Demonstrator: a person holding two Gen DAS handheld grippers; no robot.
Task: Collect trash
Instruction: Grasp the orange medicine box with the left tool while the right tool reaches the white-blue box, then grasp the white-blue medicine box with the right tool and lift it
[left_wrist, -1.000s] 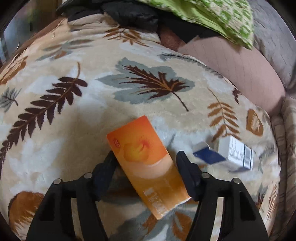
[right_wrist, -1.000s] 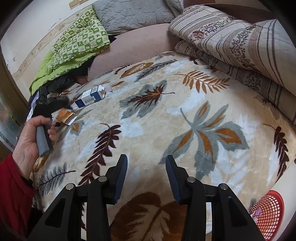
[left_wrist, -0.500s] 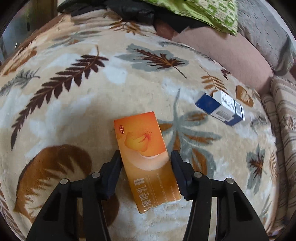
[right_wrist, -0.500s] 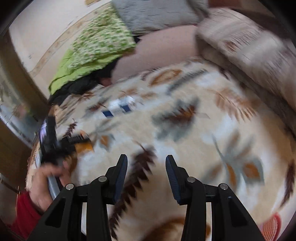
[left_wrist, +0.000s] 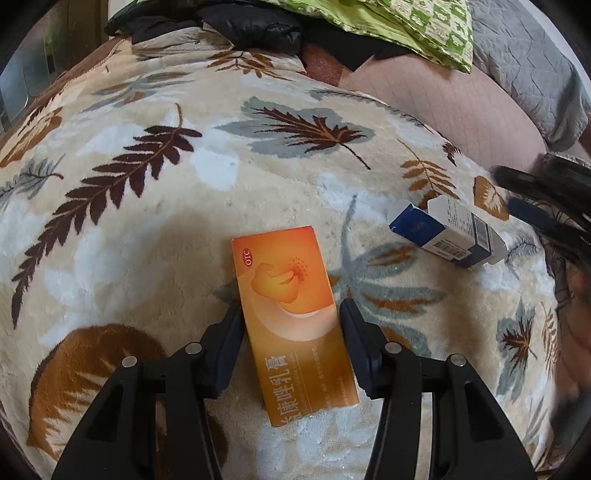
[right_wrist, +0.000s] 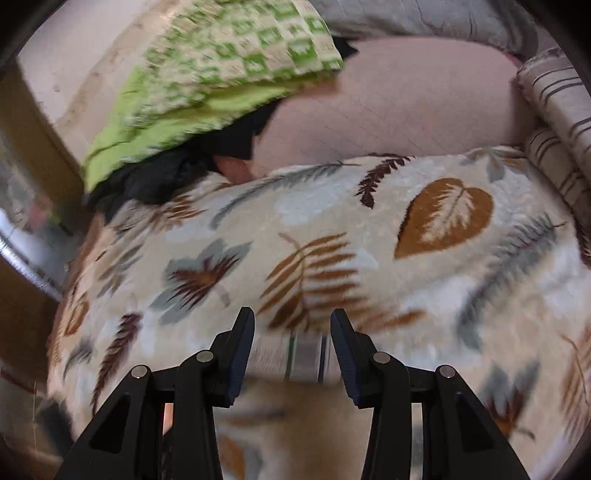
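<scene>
My left gripper (left_wrist: 290, 310) is shut on an orange medicine box (left_wrist: 291, 314), its fingers (left_wrist: 231, 332) pressed to both long sides, just above the leaf-patterned blanket (left_wrist: 147, 229). A blue and white carton (left_wrist: 448, 232) lies on the blanket to the right. The other gripper shows as a dark blur (left_wrist: 543, 206) right beside that carton. In the right wrist view my right gripper (right_wrist: 292, 325) is open, and a blurred pale box (right_wrist: 295, 360) lies low between its fingers (right_wrist: 242, 350). The view is motion-blurred.
A green checked quilt (right_wrist: 229, 62) and a pink mattress (right_wrist: 388, 110) lie beyond the blanket. Black clothing (left_wrist: 251, 26) sits at the far edge. Striped pillows (right_wrist: 557, 110) are at the right. A grey quilt (left_wrist: 528, 66) is at the far right.
The left gripper has closed on the orange box and lifted it slightly. The right gripper has swung left and forward across the blanket to the blue and white carton.
</scene>
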